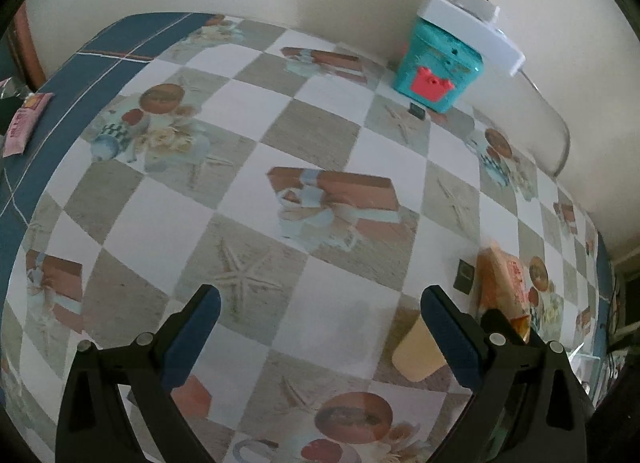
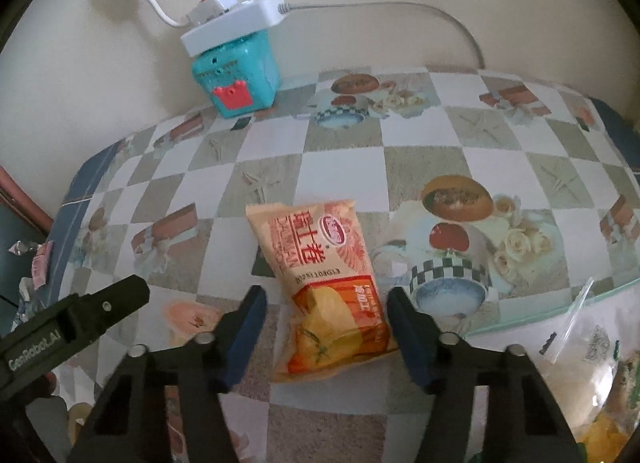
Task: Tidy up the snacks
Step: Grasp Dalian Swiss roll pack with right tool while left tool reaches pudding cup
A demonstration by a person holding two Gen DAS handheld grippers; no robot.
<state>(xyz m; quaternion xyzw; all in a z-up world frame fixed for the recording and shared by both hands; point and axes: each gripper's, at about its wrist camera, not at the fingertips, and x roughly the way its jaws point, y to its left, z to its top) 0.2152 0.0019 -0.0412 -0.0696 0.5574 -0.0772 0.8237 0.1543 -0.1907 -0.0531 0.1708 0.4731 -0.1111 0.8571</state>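
— Well, where does the snack packet (image 2: 325, 287) lie against the right gripper (image 2: 327, 333)?

— Its near end sits between the two blue pads (image 2: 247, 333), lying flat on the table (image 2: 420, 167). The packet reaches away from the gripper toward the far edge. The right-hand pad appears to meet the packet's edge; the left-hand pad stands off it with a strip of cloth showing between. So the fingers are partly spread around it, not pinching.

— And the left gripper (image 1: 320, 321)?

— Spread wide over bare checked cloth, nothing between its fingers. In its own view the same packet (image 1: 505, 283) shows just beyond its right-hand finger, toward the table's right edge.

— Anything else near?

— A clear plastic bag (image 2: 588, 327) with something yellowish inside lies at the near right edge, beside the right gripper. A pink packet (image 1: 25, 123) rests on the blue border at the left edge, well apart.

— Farther back?

— A teal box (image 2: 240, 77) with a red crown on it stands at the far edge against the wall, a white power strip (image 2: 236, 25) lying on top.
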